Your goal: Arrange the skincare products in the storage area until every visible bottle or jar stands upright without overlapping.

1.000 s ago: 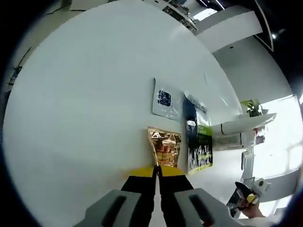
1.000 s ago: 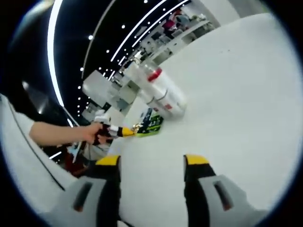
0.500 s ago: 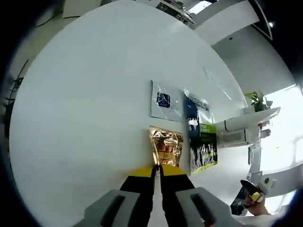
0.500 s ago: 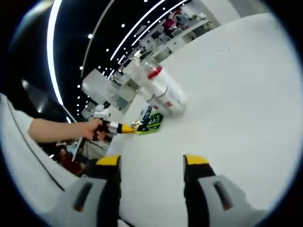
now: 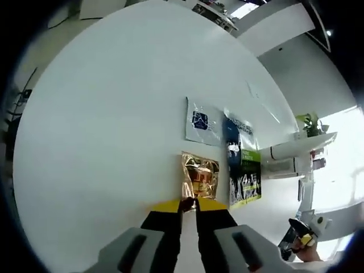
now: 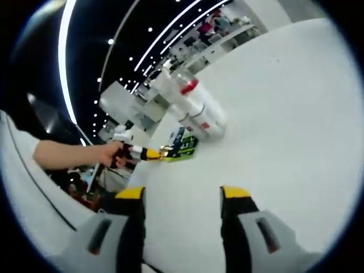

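Three flat sachets lie on the white table (image 5: 102, 114): a white and blue sachet (image 5: 200, 120), a dark blue and green sachet (image 5: 243, 168), and a gold sachet (image 5: 199, 179). My left gripper (image 5: 189, 206) is at the gold sachet's near edge, its yellow-tipped jaws slightly parted around that corner. White bottles (image 5: 281, 159) lie on their sides beyond the sachets; one of these bottles (image 6: 196, 111) has a red cap (image 6: 189, 86). My right gripper (image 6: 182, 194) hovers open over bare table, holding nothing. The left gripper (image 6: 149, 153) and the green sachet (image 6: 185, 145) appear far off in the right gripper view.
A person's hand (image 6: 108, 156) holds the left gripper. The right gripper (image 5: 298, 242) appears at the lower right of the left gripper view. A potted plant (image 5: 310, 124) stands beyond the table's far edge. Wide bare table spreads left of the sachets.
The left gripper's jaws, pressed together on the gold sachet's edge before, have parted a little. The right gripper has stayed open and nearly still.
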